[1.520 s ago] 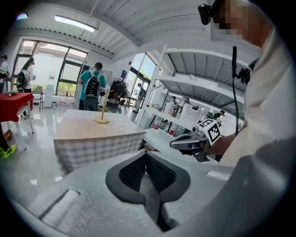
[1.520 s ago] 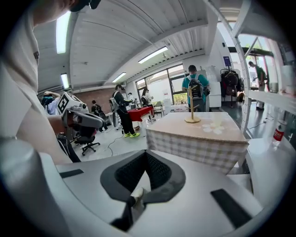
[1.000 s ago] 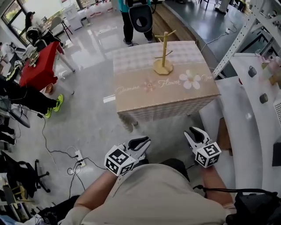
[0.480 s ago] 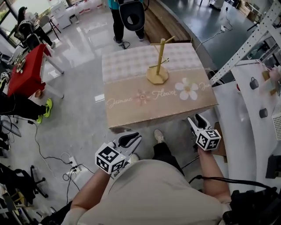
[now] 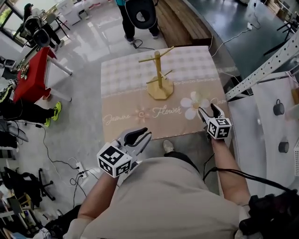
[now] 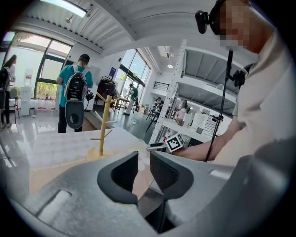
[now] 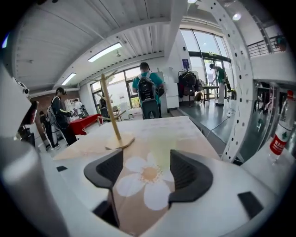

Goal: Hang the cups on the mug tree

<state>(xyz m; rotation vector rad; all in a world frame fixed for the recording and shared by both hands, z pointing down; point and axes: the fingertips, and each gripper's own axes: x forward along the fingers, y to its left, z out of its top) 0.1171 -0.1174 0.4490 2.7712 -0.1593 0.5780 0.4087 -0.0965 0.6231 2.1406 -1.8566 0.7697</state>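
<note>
Two grippers, both empty: the left gripper (image 5: 141, 135) holds its jaws narrowly apart, the right gripper (image 5: 209, 111) is opening its jaws. Ahead of them stands the mug tree (image 5: 159, 77), its pegs bare. Small dark shapes (image 5: 279, 107) on the white counter (image 5: 261, 126) right of the right gripper may be cups. Gripping one by its body should keep the handle free. No cup sits on the flowered tablecloth (image 5: 140, 114). Beyond it are a glossy floor (image 5: 84, 107) and a person (image 5: 140, 14).

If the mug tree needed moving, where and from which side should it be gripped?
Probably the upright post of the mug tree, between the two peg tiers, coming level from the near side: it is slim, whereas the base is wide and flat and the pegs jut sideways.
</note>
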